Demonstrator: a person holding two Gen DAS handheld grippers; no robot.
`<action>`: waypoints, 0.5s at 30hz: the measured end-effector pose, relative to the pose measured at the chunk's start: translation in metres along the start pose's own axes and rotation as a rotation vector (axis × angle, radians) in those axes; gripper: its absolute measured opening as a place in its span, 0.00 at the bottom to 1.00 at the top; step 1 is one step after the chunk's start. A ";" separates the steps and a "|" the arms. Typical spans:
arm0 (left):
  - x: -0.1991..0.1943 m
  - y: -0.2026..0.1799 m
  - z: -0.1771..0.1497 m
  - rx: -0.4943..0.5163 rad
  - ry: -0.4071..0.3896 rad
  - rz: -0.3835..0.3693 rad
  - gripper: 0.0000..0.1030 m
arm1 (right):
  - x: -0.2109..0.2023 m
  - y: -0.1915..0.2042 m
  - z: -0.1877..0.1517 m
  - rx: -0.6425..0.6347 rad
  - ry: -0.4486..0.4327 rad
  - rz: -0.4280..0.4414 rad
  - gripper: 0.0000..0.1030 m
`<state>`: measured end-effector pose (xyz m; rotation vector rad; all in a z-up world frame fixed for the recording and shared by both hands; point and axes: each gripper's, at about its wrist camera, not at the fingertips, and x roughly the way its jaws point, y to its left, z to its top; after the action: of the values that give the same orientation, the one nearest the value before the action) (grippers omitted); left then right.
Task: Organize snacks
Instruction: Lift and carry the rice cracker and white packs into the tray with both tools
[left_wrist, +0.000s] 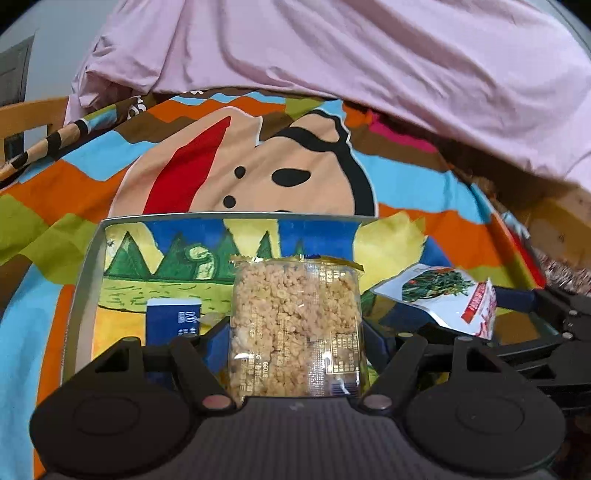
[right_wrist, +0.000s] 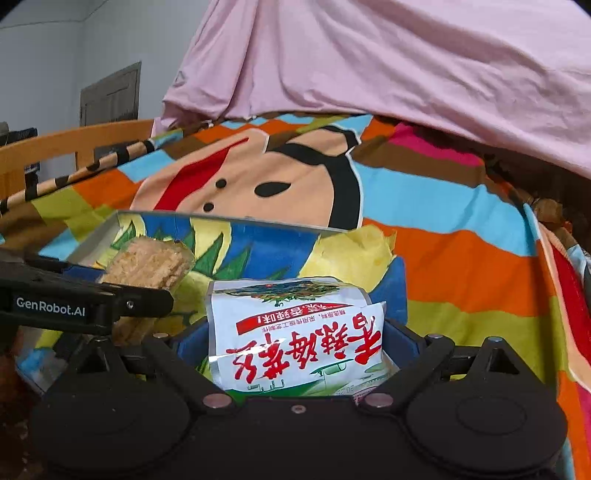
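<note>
Tongs both clamped: left tongs (left_wrist: 295, 332) on rice cake (left_wrist: 295, 328), right tongs (right_wrist: 295, 343) on white packet (right_wrist: 295, 339); lower each flat inside tin tray (left_wrist: 86, 258).

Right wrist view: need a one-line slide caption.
Right gripper clamps a white snack packet with red lettering over the clear tray; left gripper holds a rice-crisp bar alongside.

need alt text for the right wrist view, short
The right hand-held gripper is shut on a white snack packet with red lettering, held over a colourful tin tray on a cartoon bedspread. At left, the left hand-held gripper holds a puffed rice bar.
</note>
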<state>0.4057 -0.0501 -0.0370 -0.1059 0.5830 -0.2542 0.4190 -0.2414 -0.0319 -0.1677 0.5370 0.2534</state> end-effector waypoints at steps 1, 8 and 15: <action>0.001 0.000 0.000 0.006 0.003 0.005 0.73 | 0.001 0.001 -0.002 -0.005 0.003 -0.003 0.92; 0.011 -0.005 0.004 0.057 0.032 0.060 0.73 | 0.008 0.002 -0.012 -0.029 0.027 -0.010 0.92; 0.016 -0.010 0.002 0.097 0.040 0.098 0.74 | 0.011 0.006 -0.017 -0.057 0.032 -0.024 0.93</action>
<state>0.4177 -0.0638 -0.0423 0.0217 0.6128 -0.1897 0.4183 -0.2372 -0.0531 -0.2342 0.5592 0.2428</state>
